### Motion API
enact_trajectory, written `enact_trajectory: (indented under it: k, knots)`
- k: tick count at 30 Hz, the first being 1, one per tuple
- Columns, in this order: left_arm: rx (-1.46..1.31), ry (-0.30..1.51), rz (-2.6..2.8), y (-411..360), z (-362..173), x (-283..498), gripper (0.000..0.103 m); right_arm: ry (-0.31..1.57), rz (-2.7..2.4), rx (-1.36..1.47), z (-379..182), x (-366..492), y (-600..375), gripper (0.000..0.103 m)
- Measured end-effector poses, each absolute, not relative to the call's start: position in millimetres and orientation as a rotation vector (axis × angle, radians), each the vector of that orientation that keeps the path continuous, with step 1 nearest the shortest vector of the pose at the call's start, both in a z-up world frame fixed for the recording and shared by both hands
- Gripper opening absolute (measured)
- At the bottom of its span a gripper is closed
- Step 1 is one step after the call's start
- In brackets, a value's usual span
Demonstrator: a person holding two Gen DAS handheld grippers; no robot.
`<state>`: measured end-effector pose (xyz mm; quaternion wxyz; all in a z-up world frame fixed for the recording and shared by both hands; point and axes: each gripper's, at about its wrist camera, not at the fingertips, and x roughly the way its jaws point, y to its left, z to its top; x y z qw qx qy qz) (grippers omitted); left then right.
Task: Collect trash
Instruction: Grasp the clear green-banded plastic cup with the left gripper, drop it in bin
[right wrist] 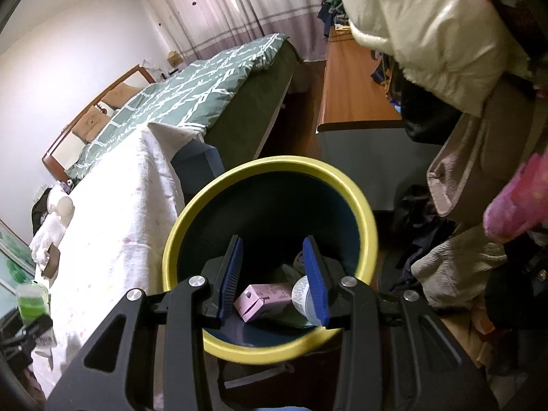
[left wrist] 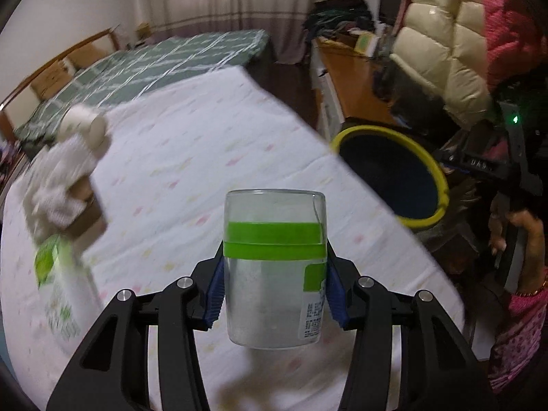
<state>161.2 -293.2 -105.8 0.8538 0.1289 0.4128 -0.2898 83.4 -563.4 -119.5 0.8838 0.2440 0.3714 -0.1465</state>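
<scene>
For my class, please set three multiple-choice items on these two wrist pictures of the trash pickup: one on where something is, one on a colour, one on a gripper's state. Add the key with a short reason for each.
1. Where is the pink carton?
A. On the white bedsheet
B. Inside the bin
C. On the wooden cabinet

2. What colour is the rim of the bin?
A. Yellow
B. Red
C. White

3. What is the left gripper doing?
A. Open over the bedsheet, holding nothing
B. Clamped on a crumpled cloth
C. Clamped on a clear jar with a green band

Key:
1 B, the carton lies at the bottom of the bin, seen between the fingers of the right gripper.
2 A, a yellow ring tops the dark bin.
3 C, both blue pads press the sides of the jar, lifted above the bedsheet.
</scene>
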Motion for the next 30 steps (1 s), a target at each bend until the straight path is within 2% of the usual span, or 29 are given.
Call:
enact_trajectory:
  k: [11,23,24,25,26,30]
  knots:
    - [0.314,0.804,-0.838,-406,-75,181,0.049,0.701,-0.408,0.459,-98,30,-570,0.035]
    - [0.369,0.878,-0.91,-513,-112,206,0.05,0.719,-0.484,0.493,-109,-1,-586,0.035]
    - [0.374,0.875,-0.899,-518,-114,207,0.062,0.721,-0.484,0.495,-110,-1,-586,0.035]
    - [0.373,0.87,-0.891,-519,-115,207,0.081,0.721,-0.485,0.496,-110,-2,-585,0.035]
    - [0.362,0.851,-0.883,-518,-111,206,0.084,0.722,-0.485,0.498,-111,-2,-585,0.035]
    - [0.324,0.786,-0.873,-500,-85,198,0.085,0.727,-0.473,0.499,-112,-3,-581,0.035]
